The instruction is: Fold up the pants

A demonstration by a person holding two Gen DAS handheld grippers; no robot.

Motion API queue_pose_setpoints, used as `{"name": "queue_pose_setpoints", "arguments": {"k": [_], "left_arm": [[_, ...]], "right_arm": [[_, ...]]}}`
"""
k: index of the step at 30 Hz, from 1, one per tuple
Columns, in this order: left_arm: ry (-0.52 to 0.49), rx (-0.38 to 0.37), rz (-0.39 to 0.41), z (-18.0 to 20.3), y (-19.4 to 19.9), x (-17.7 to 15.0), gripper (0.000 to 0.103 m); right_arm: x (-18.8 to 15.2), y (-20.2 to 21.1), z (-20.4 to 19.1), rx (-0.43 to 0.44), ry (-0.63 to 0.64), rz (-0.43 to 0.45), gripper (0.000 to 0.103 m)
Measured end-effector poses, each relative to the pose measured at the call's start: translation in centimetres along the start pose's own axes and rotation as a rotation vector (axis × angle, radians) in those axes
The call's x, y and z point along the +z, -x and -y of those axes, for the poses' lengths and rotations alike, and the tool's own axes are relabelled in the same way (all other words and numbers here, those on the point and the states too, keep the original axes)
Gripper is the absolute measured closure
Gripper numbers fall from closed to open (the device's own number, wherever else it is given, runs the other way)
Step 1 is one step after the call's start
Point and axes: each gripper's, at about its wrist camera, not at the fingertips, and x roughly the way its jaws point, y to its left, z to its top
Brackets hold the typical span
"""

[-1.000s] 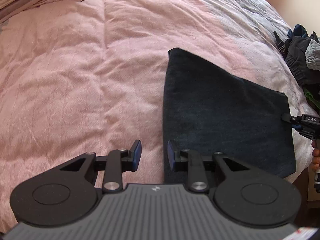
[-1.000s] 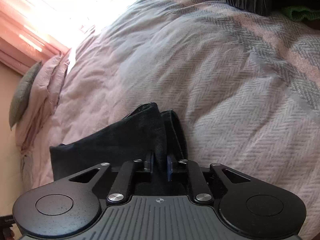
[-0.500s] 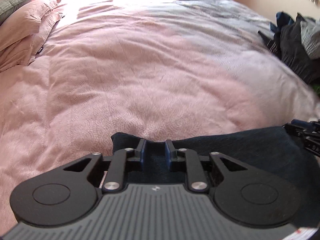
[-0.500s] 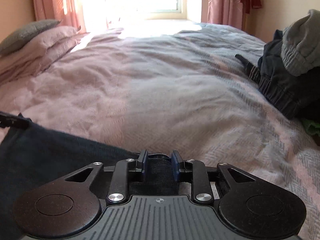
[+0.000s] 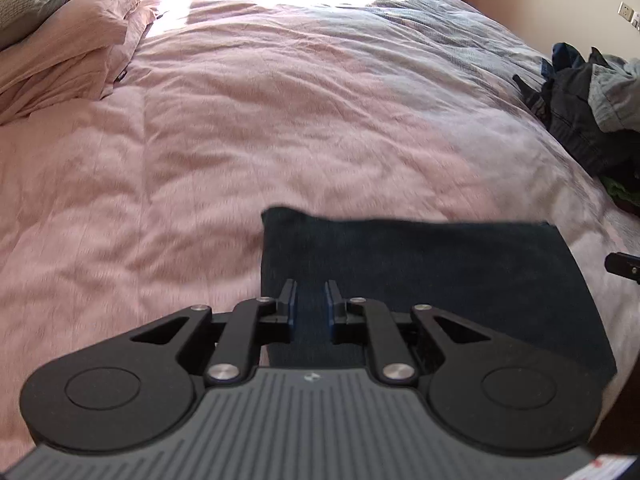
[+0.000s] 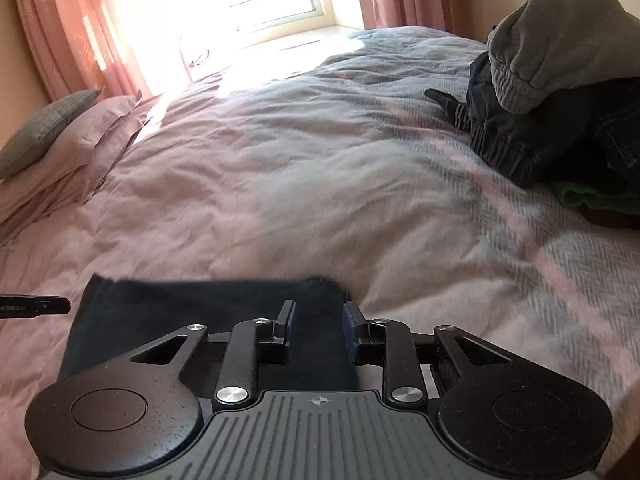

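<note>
Low in both frames, your left gripper [image 5: 310,304] is closing over the pants [image 5: 420,272], now laid flat and folded; your right gripper [image 6: 318,330] stands apart, pinching nothing

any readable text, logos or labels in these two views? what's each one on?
"enRobot.AI", its start cut off by the frame edge: on the left gripper at the left edge of the right wrist view.
Red-and-white sticker at the left wrist view's bottom right: print too blurred to read.
Nothing else legible.

Open bedspread [image 5: 280,128] ahead, pillows [image 5: 68,60] far left, clothes pile [image 6: 560,92] right
</note>
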Motion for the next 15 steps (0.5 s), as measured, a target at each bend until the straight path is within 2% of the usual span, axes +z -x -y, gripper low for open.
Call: {"name": "queue_pose_setpoints", "arguments": {"k": [3, 5, 7, 9, 12, 14, 15], "left_arm": [[-0.009, -0.019, -0.066, 0.7, 2.6, -4.7, 0.091], [-0.011, -0.043, -0.127, 1.4, 2.8, -7.5, 0.091], [-0.026, -0.033, -0.189, 2.0, 1.8, -9.5, 0.09], [-0.037, -0.017, -0.215, 2.2, 1.5, -10.0, 0.09], [-0.028, 0.0, -0.259, 2.0, 2.5, -8.6, 0.089], [-0.027, 0.009, -0.269, 1.9, 3.9, -7.7, 0.089], [-0.032, 0.002, -0.261, 1.9, 4.9, -7.4, 0.088]], "right_arm": [[-3.7, 1.9, -2.1, -0.004, 0.034, -0.063, 0.081], [-6.0, 1.4, -3.0, -0.02, 0.048, -0.129, 0.081], [-8.2, -0.3, -3.4, -0.058, 0.058, -0.209, 0.081], [-8.9, -0.6, -4.4, -0.098, 0.095, -0.208, 0.081], [-7.8, 0.1, -5.8, -0.116, 0.103, -0.278, 0.08], [-7.6, 1.5, -6.6, -0.097, 0.069, -0.308, 0.068], [-7.5, 2.4, -6.9, -0.082, 0.041, -0.321, 0.053]]}}
